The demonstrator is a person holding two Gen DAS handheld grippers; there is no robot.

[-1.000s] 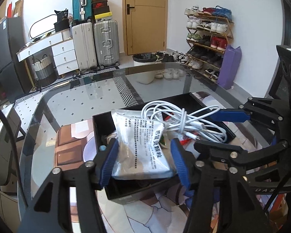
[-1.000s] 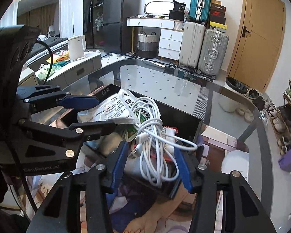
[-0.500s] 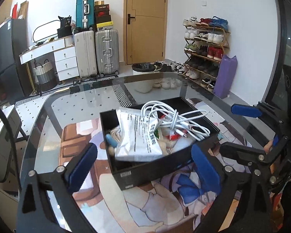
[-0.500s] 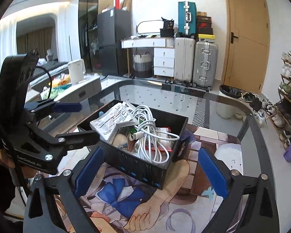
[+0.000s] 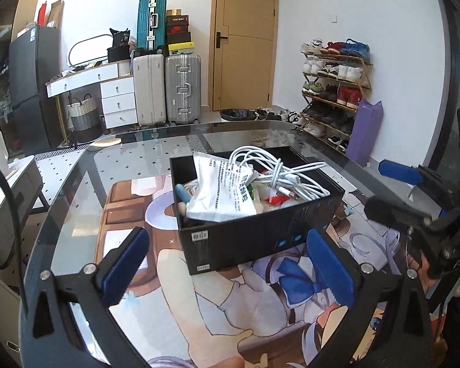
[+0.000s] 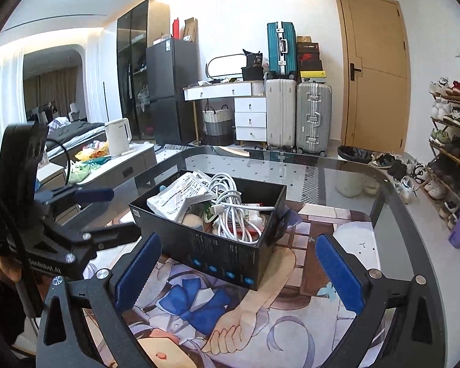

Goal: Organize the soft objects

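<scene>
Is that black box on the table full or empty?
Full. The open black cardboard box brims with a white printed packet and a coiled white cable rising above its rim.

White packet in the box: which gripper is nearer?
Left. The left gripper, jaws opening around nothing, faces the black box end holding the white packet; the right gripper faces the other end, beyond the white cable.

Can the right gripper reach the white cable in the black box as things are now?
Probably yes. The right gripper is open and empty, and the white cable lies on top in the open black box, with nothing covering it.
</scene>
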